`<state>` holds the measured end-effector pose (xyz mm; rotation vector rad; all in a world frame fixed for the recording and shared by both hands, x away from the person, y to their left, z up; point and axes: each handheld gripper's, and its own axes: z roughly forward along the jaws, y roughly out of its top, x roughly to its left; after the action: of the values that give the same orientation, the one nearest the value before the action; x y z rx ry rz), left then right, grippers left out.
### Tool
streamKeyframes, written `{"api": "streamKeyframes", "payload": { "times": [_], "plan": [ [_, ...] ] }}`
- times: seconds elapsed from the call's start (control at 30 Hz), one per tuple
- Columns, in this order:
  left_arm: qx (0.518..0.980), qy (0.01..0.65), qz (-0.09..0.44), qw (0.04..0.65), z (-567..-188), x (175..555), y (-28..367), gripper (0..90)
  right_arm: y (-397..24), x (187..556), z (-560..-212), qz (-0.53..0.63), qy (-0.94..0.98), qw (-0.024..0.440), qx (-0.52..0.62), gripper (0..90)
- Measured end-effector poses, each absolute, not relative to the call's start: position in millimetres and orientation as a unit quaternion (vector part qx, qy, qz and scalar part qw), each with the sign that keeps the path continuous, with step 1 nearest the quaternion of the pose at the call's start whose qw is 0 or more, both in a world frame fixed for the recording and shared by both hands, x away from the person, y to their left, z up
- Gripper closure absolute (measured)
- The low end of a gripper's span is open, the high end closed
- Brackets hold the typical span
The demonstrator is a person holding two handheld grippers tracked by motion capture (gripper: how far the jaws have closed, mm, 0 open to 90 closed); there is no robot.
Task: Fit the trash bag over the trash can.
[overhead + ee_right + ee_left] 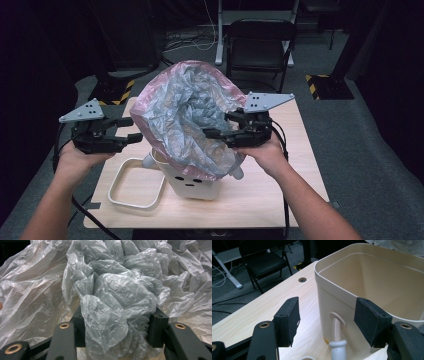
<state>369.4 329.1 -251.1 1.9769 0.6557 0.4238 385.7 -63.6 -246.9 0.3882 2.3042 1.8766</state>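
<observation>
A crumpled grey-and-pink plastic bag (185, 115) billows above a cream bin (192, 186) that stands on the wooden table (300, 150). At the bag's right side my right gripper (216, 125) is shut on a bunch of the film. In the right gripper view the wad of bag (112, 315) fills the gap between the black jaws of the right gripper (117, 327). My left gripper (131, 129) hangs open just left of the bag. The left gripper (328, 317) grips nothing; the bin (372, 285) and its side handle (336, 330) show beyond its jaws.
A white rectangular rim frame (136, 182) lies flat on the table left of the bin. A black folding chair (260, 45) stands on the floor behind the table. A small round hole (302, 279) is in the tabletop near the far edge.
</observation>
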Motion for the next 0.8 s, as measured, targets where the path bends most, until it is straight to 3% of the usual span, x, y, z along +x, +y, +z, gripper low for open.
{"api": "streamKeyframes", "payload": {
  "times": [0.2, 0.43, 0.8],
  "plan": [
    [0.814, 0.274, 0.176, 0.480, -245, 372, 328, 36.3, -57, 387, -245, 0.610, 0.779, 0.071, 0.126, 46.2],
    [0.816, 0.281, 0.173, 0.475, -247, 375, 330, 36.1, -53, 386, -248, 0.603, 0.784, 0.076, 0.123, 32.5],
    [0.815, 0.283, 0.174, 0.474, -244, 372, 335, 35.2, -49, 382, -242, 0.590, 0.795, 0.083, 0.111, 23.6]
  ]
}}
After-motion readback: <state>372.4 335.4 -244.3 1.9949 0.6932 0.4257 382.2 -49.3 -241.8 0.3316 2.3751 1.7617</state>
